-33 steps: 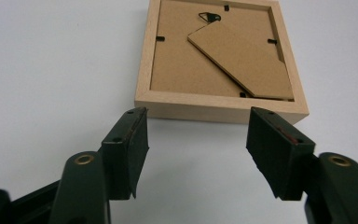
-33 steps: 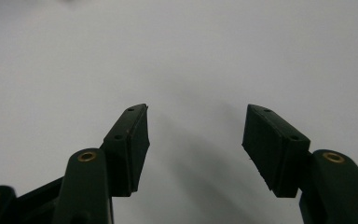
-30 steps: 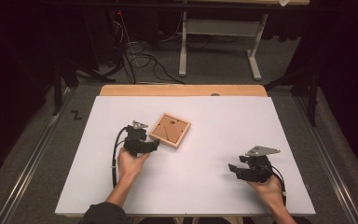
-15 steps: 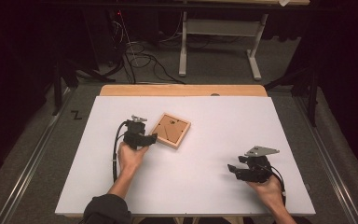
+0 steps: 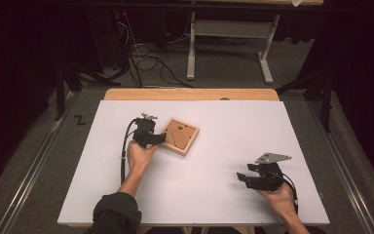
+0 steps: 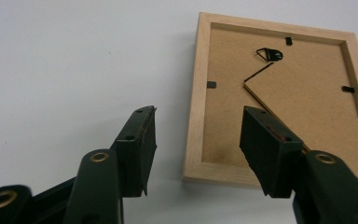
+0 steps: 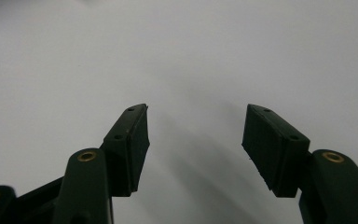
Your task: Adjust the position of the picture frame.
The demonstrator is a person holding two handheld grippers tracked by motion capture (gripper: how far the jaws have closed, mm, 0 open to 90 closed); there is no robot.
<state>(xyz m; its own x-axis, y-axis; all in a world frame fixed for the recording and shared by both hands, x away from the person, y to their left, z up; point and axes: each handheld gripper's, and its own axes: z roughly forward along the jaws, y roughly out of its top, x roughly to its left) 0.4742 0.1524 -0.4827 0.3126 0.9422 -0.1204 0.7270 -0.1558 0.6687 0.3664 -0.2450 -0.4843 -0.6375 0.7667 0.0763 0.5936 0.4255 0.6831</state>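
Observation:
A small wooden picture frame [image 5: 181, 136] lies face down on the white table, its brown backing board, black clips and hanger [image 6: 269, 54] facing up. My left gripper [image 5: 158, 140] sits at the frame's near left corner. In the left gripper view its jaws [image 6: 198, 123] straddle the frame's left rail [image 6: 196, 93], one outside the wood and one over the backing. The jaws have just been closing, but the pads stand clear of the rail, so the gripper is open. My right gripper [image 5: 242, 178] rests open near the table's front right, with nothing between its fingers [image 7: 196, 126].
The white tabletop [image 5: 233, 126] has a wooden strip [image 5: 190, 94] along its far edge. Beyond it are a table's metal legs [image 5: 229, 34] and cables on the floor. Metal rails run along both sides of the table.
My left gripper has moved away from the person, up to the frame's corner, and its jaws have narrowed around the rail. The right gripper has stayed put.

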